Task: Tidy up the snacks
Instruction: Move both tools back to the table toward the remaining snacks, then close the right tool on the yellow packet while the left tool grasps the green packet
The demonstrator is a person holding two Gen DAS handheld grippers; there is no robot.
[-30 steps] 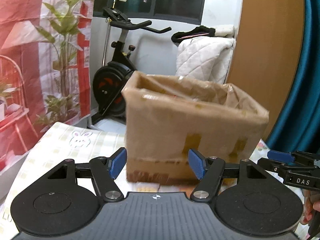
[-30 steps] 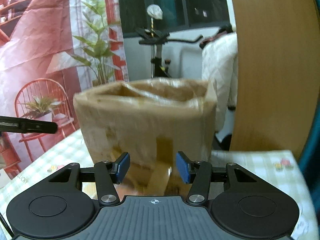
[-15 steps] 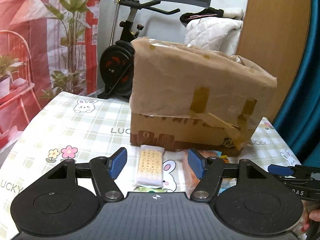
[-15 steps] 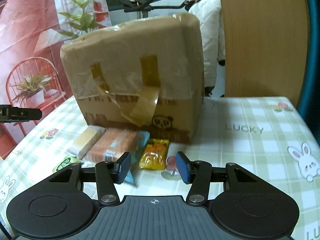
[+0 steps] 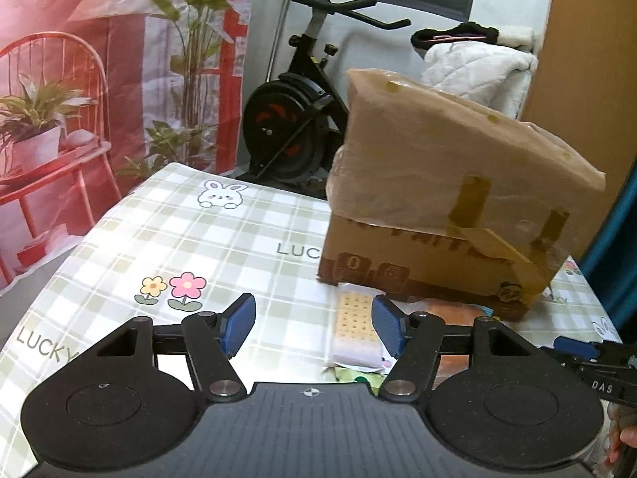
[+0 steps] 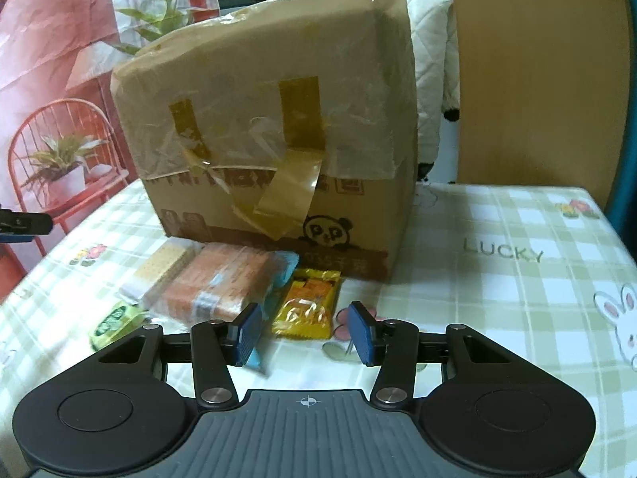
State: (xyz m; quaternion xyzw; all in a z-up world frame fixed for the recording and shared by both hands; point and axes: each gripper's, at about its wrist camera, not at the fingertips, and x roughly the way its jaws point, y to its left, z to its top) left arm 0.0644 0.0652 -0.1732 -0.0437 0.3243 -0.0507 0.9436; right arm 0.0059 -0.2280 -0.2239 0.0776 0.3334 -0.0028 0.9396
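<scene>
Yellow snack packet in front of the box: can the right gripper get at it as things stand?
Probably yes. The yellow snack packet lies flat on the tablecloth, just ahead of the open right gripper, with nothing over it. The orange cracker pack lies close on its left, so the left finger may brush that.

box [image 6: 274, 119]: brown | tablecloth [image 6: 497, 279]: green-white check | packet [image 6: 308, 304]: yellow-orange | pads [image 6: 247, 332]: blue

Both grippers sit lower now; the taped brown cardboard box [image 6: 274, 131] rises higher in view and wrapped snack packets [image 6: 215, 283] appear below it.
</scene>
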